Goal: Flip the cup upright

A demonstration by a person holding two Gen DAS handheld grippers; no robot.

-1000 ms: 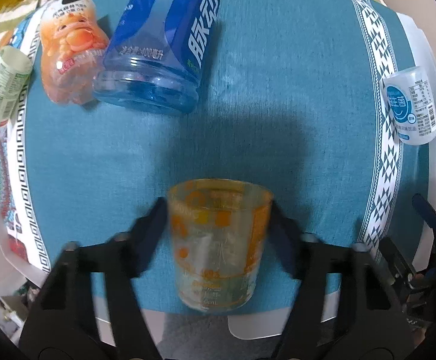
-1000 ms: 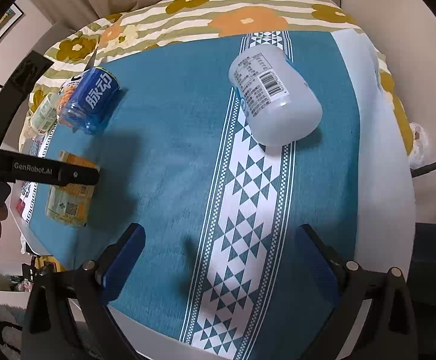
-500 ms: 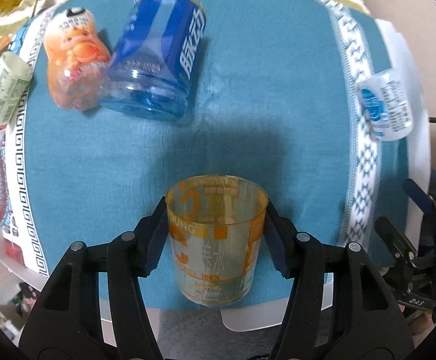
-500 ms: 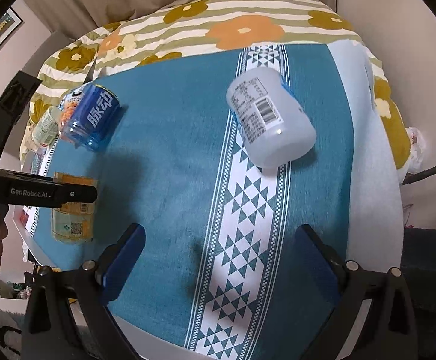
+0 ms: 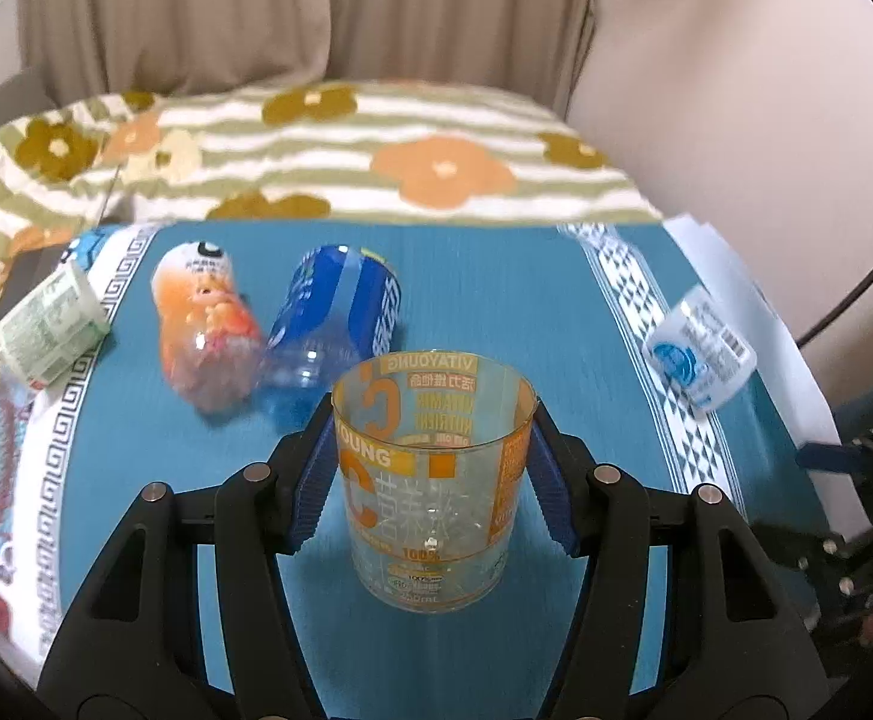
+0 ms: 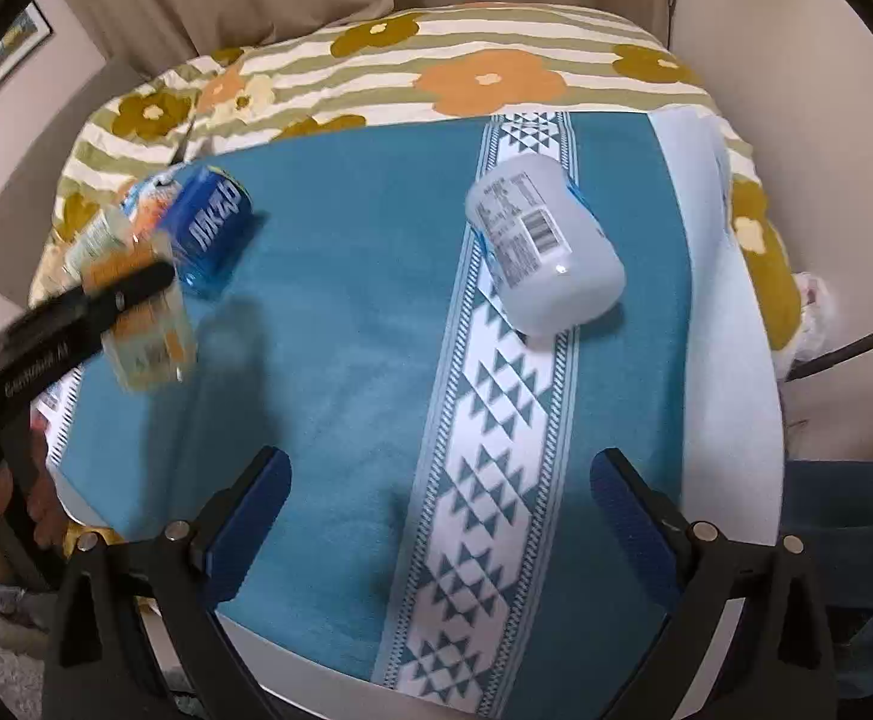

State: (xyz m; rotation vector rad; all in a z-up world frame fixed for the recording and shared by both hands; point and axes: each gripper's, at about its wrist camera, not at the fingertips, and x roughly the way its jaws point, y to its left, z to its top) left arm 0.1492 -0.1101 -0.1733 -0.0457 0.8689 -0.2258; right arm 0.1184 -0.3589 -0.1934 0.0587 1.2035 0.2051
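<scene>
A clear plastic cup (image 5: 433,480) with orange print is held between the blue pads of my left gripper (image 5: 433,462), mouth up toward the camera, above the teal cloth. In the right wrist view the cup (image 6: 148,324) shows blurred and tilted at the far left, clamped by the left gripper. My right gripper (image 6: 436,516) is open and empty over the near part of the cloth.
On the teal tablecloth (image 5: 496,300) lie a blue bottle (image 5: 340,324), an orange bottle (image 5: 205,324), a green-labelled bottle (image 5: 46,324) and a white jar (image 6: 541,252). A flowered blanket (image 5: 376,150) lies behind the table. The table's edge is close at the front.
The left gripper has tipped up with the cup, so its view swung from looking down at the table to looking level across it. The right gripper stayed open and moved little.
</scene>
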